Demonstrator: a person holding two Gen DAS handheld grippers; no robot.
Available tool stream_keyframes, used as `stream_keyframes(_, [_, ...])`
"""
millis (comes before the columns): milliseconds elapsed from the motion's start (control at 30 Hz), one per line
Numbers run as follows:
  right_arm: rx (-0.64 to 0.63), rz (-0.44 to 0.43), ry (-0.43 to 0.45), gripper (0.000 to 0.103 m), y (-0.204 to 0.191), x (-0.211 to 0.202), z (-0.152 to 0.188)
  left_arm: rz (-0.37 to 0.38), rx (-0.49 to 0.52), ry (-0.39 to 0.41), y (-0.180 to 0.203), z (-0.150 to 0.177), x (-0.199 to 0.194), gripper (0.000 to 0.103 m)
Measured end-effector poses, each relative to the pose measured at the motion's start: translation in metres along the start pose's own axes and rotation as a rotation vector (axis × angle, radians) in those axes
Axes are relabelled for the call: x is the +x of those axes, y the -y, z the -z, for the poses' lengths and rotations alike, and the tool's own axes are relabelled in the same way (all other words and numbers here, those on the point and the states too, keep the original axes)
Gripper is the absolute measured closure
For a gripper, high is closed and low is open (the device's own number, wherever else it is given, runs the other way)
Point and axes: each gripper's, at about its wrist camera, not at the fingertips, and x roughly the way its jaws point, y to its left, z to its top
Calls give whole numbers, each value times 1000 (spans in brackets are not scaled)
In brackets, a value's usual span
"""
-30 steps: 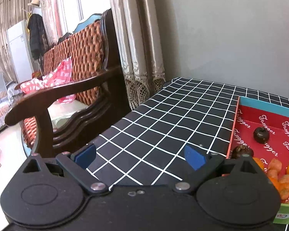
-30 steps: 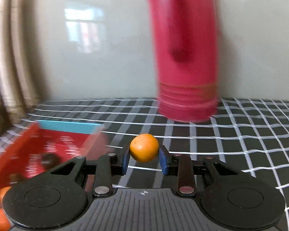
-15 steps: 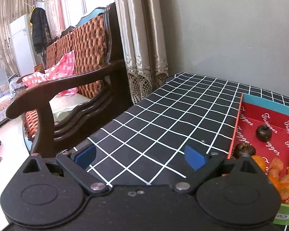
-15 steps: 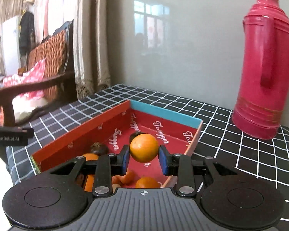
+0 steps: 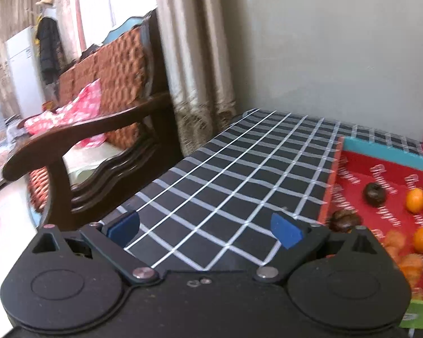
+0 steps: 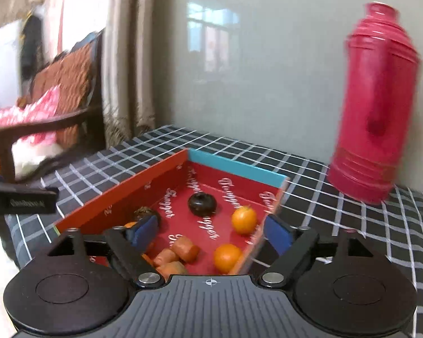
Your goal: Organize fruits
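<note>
Right gripper (image 6: 208,232): jaws opening, nothing between, poised over red box (image 6: 121,194). Orange (image 6: 244,220) lies at one o'clock inside, apparently just released; second orange (image 6: 227,257) near. Left gripper (image 5: 204,226): spread, empty, likely waiting. Checked tablecloth (image 6: 352,225); red thermos (image 6: 376,107) at two o'clock; wooden chair (image 5: 79,152).

The red thermos (image 6: 375,107) is motion-blurred — in the left wrist view the edge cuts it to a sliver. Gripper bodies hide the red tray's (image 6: 127,186) near end.
</note>
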Motion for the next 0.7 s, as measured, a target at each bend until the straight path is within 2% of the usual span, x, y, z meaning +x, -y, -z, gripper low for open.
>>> stream_keyframes(67, [47, 50, 13, 0, 8, -20, 3, 46, 20, 18, 6, 0, -9, 7])
stream_keyframes(233, [151, 197, -28, 0, 19, -71, 18, 160, 81, 43, 21, 8, -45, 7])
stream_keyframes(300, [228, 237, -46, 0, 23, -94, 28, 211, 103, 44, 21, 15, -67, 7])
stream_keyframes(433, [356, 294, -73, 0, 21, -139, 39, 258, 134, 87, 11, 30, -122, 6])
stream_keyframes(533, [353, 305, -68, 0, 5, -169, 38, 274, 146, 123, 0, 40, -162, 6])
stream_keyframes(700, [245, 316, -32, 0, -32, -212, 33, 269, 157, 161, -16, 45, -201, 6])
